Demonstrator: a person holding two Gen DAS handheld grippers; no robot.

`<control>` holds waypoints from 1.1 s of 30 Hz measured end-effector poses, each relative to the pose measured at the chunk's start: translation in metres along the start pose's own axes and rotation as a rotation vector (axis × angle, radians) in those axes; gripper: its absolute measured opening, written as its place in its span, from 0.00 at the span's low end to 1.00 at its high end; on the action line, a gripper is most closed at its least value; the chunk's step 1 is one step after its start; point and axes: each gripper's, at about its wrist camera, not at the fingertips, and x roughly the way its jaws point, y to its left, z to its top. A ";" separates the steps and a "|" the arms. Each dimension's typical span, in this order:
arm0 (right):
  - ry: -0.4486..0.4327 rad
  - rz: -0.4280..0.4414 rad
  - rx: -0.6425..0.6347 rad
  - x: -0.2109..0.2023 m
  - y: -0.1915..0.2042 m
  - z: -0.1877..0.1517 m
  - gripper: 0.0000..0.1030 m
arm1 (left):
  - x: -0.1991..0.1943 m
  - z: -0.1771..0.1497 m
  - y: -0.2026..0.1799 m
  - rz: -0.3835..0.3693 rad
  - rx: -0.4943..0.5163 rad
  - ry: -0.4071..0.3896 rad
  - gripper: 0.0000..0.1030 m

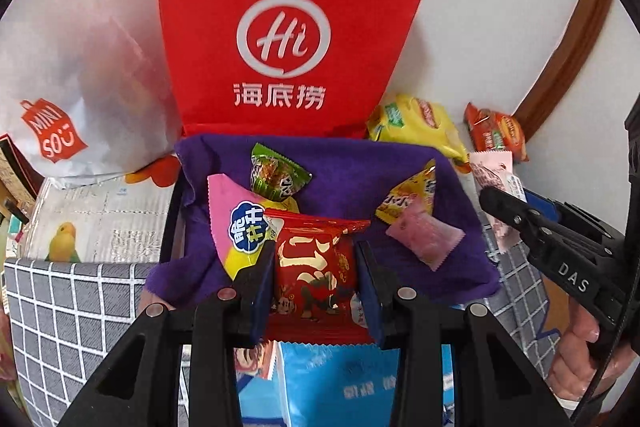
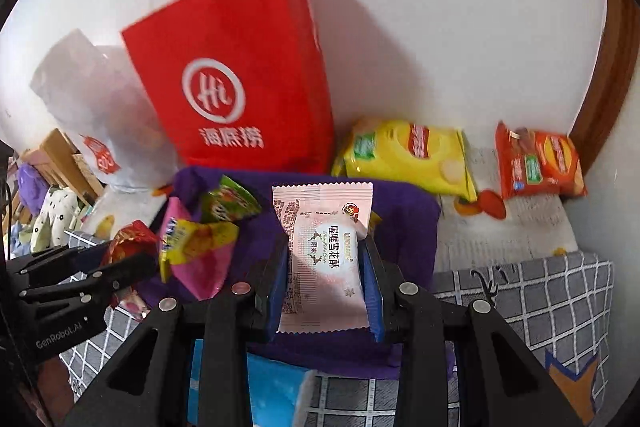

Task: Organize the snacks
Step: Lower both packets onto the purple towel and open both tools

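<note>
Two held snack packets over the purple cloth-lined tray (image 1: 400, 167)

Left gripper (image 1: 316, 279) clamps a red foil snack packet (image 1: 316, 267); right gripper (image 2: 326, 263) clamps a pale pink printed wafer packet (image 2: 324, 251), long axis along its fingers. Tray lies directly ahead and below both, already holding small packets.

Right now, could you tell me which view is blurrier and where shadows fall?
Right wrist view: red bag and its handles smeared by motion, its shadow cast rightward on the wall. Left wrist view: sharper, red bag's print crisp; edges bowed by fisheye.
</note>
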 end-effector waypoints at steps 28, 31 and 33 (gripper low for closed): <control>0.196 -0.139 -0.063 0.058 -0.015 -0.016 0.33 | 0.079 0.003 -0.011 0.023 0.021 0.167 0.35; 0.203 -0.154 -0.061 0.061 -0.018 -0.016 0.33 | 0.085 0.001 -0.014 0.018 0.031 0.186 0.35; 0.207 -0.168 -0.060 0.063 -0.020 -0.017 0.33 | 0.087 -0.001 -0.017 0.017 0.040 0.190 0.35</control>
